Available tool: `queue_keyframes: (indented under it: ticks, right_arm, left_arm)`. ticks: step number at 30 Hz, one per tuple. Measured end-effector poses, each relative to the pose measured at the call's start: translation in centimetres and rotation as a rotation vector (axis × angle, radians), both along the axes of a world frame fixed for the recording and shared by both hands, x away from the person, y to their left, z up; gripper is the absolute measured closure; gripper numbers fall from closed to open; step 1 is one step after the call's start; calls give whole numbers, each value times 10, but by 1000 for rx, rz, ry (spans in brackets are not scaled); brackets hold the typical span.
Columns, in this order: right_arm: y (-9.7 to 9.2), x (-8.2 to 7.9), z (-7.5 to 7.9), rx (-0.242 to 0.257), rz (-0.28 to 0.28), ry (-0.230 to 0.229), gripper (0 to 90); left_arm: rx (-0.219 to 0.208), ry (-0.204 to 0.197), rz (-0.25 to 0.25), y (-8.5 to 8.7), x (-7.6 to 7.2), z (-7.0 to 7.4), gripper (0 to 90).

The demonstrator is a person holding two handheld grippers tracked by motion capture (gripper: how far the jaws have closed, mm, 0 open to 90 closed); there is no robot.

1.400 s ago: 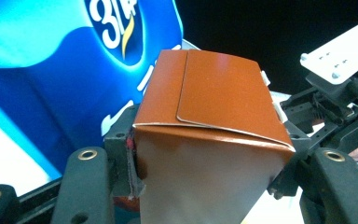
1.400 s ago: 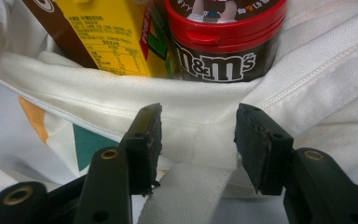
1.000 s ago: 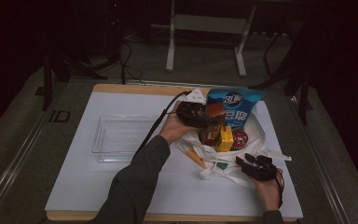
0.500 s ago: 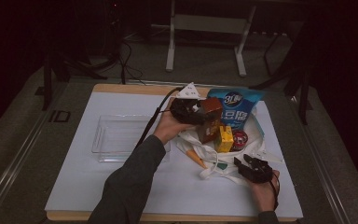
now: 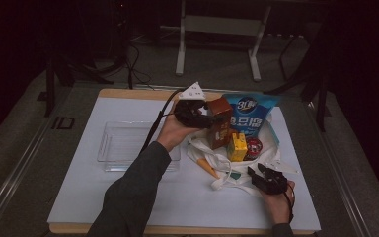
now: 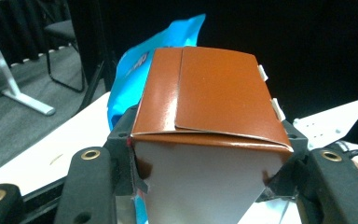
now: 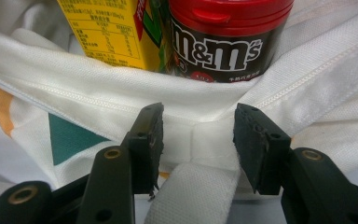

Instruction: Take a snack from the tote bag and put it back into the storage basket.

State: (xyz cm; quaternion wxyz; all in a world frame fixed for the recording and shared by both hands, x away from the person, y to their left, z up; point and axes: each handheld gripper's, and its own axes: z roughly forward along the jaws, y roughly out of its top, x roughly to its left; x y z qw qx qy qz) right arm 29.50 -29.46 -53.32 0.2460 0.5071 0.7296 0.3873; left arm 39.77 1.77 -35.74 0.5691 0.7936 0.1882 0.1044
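My left gripper (image 5: 212, 120) is shut on a brown carton (image 5: 221, 129) and holds it in the air above the open white cloth bag (image 5: 212, 158). In the left gripper view the jaws clamp both sides of the carton (image 6: 209, 93), whose folded brown top faces the camera. A blue snack packet (image 5: 250, 116), a yellow carton (image 5: 237, 147) and a red-lidded M&M's tub (image 5: 253, 146) lie on the bag. My right gripper (image 5: 256, 170) rests at the bag's near edge. Its jaws (image 7: 198, 135) stand apart over the hem, astride the white strap (image 7: 191, 196), without pinching it.
An empty clear plastic tray (image 5: 123, 145) sits on the white mat (image 5: 128, 197) to the left of the bag, partly behind my left forearm. The blue packet (image 6: 135, 60) rises just behind the lifted carton. Metal stand legs and cables lie on the floor beyond the table.
My left gripper has risen and drawn back to the left, lifting the brown carton off the pile in the bag. The right gripper has stayed at the bag's edge.
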Motion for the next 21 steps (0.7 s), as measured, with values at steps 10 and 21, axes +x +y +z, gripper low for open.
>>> queue_keyframes:
  ticks: [10,21]
  right_arm:
    - [1,-1,-2,-12,4,-14,527]
    - [4,-1,-1,-43,-1,-15,529]
  left_arm:
    - [7,-15,-7,18,-5,10,428]
    - [8,-17,-15,34,-9,17,428]
